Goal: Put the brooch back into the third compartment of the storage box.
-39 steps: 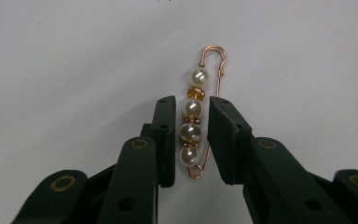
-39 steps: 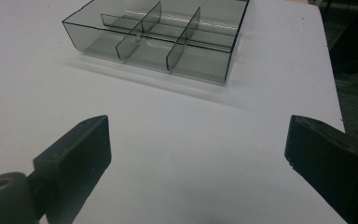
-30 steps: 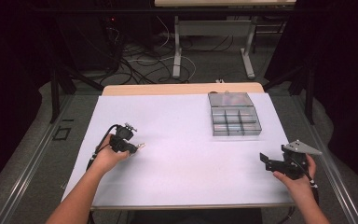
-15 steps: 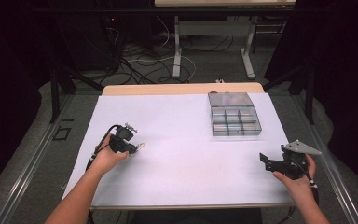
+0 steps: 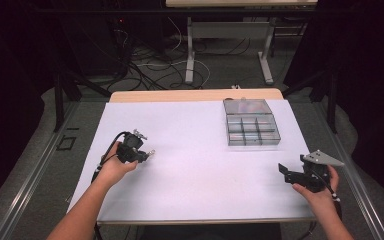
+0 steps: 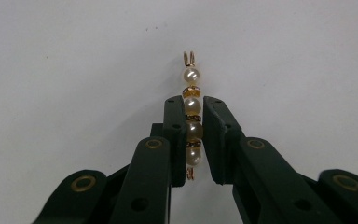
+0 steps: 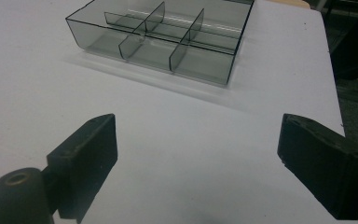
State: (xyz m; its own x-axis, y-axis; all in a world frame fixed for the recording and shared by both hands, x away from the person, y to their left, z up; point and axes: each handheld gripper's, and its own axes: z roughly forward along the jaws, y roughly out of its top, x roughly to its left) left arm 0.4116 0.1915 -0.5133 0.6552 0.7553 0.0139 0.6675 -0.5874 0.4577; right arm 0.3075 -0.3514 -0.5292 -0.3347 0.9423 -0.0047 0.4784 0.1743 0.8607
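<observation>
Looking down from the high view, a white table (image 5: pixel 195 165) carries a clear compartment box (image 5: pixel 251 129) at about two o'clock, its lid laid open at the far side. The left hand (image 5: pixel 114 169) comes in from seven o'clock, forearm angled up and to the right, wrist bent so that the left gripper (image 5: pixel 147 154) points toward three o'clock; a small pale piece shows at its tip, just above the table surface. The right hand (image 5: pixel 316 187) sits at four o'clock near the table's edge, forearm rising from the bottom, and its right gripper (image 5: pixel 284 171) points toward nine o'clock with a grey three-cornered plate on top. The two hands are well apart, and the box lies between them toward the far side, nearer the right one.

In the left gripper view, the black jaws are clamped on a pearl bead strand (image 6: pixel 192 109), a short straight row of pale pearls with gold spacers. It stands along the twelve-to-six line between the pads; the top pearl and a small gold loop stick out beyond the tips at twelve o'clock, over the bare white surface.

In the right gripper view, the jaws stand wide apart with nothing between them, though they have just been closing a little. The box (image 7: pixel 163 35) lies ahead at twelve o'clock, its dividers upright, its compartments looking empty
</observation>
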